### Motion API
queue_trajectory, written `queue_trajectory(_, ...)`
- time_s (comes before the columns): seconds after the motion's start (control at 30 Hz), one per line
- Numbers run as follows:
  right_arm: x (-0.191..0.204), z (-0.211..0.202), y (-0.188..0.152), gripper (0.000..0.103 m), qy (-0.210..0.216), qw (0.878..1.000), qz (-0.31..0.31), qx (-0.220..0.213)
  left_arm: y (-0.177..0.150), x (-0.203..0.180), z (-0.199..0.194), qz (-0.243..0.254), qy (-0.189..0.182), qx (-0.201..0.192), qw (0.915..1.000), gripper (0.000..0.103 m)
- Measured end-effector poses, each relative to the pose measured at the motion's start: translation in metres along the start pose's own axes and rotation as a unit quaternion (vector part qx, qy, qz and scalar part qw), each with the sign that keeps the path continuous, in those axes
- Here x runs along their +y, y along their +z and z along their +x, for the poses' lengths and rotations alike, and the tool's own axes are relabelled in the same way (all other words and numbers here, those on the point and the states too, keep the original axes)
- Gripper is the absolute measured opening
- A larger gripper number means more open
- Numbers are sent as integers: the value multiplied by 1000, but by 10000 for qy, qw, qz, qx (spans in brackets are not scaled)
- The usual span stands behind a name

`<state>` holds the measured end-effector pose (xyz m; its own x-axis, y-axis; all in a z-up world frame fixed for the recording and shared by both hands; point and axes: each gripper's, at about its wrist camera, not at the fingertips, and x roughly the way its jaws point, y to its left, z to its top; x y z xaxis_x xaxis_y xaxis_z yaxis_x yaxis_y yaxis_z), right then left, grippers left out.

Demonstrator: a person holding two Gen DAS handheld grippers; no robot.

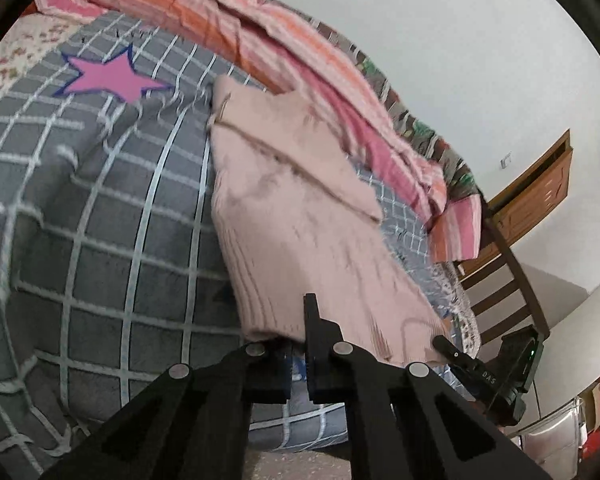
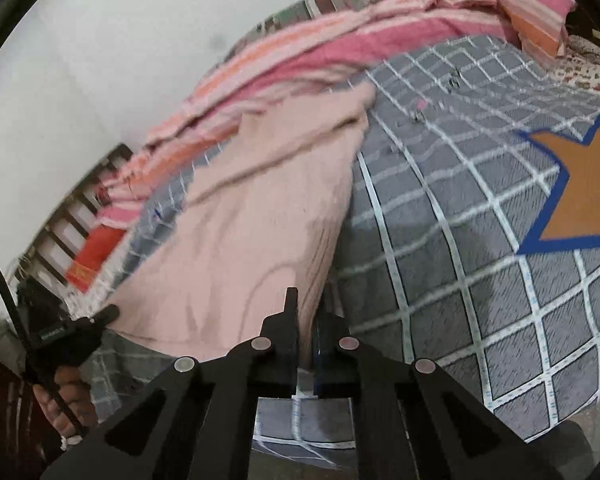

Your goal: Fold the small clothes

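While both grippers pinch its ribbed hem, the pink knit sweater point(image 1: 300, 216) lies across the grey checked fleece blanket point(image 1: 100, 208) (left gripper point(image 1: 296, 320) at 6 o'clock; right gripper point(image 2: 306, 312) likewise).

One pink sweater point(image 1: 300, 216) lies on one grey checked quilt point(image 1: 100, 208) — with one striped blanket point(image 1: 284, 52) behind. Two grippers show — left point(image 1: 298, 320), right point(image 2: 308, 312). Stars: one pink point(image 1: 108, 76), one orange point(image 2: 580, 188).
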<state>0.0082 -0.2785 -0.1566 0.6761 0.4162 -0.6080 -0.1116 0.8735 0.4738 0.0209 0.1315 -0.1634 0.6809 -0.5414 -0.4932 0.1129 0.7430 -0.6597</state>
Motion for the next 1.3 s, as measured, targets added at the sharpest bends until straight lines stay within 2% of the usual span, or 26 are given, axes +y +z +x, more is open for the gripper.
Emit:
queue_trajectory(0.17,12,-14,21,4,178,9994,3,-283,21,-15,-10,116,62,-254,9996,5)
queue_trajectory(0.3,13,-17,42,4,318,9980,160,-531,39,-37,-7,521,599,-455,9958,5)
queue_trajectory(0.4,12,-16,59,4,438,9964,293,-670,54,-60,0,970,1140,-600,9869,5)
queue_trajectory(0.47,15,-15,71,4,422,9960,262,-736,62,-73,4,1263,1335,-697,9805,5)
queue_trajectory(0.73,23,-3,110,4,312,9958,137,-855,95,-88,22,1403,1526,-813,9749,5)
queue_trajectory(0.93,28,5,131,4,298,9951,76,-936,115,-86,30,1351,1483,-857,9759,5)
queue_trajectory(1.3,35,21,160,4,342,9940,-64,-1037,134,-92,43,1484,1624,-974,9706,5)
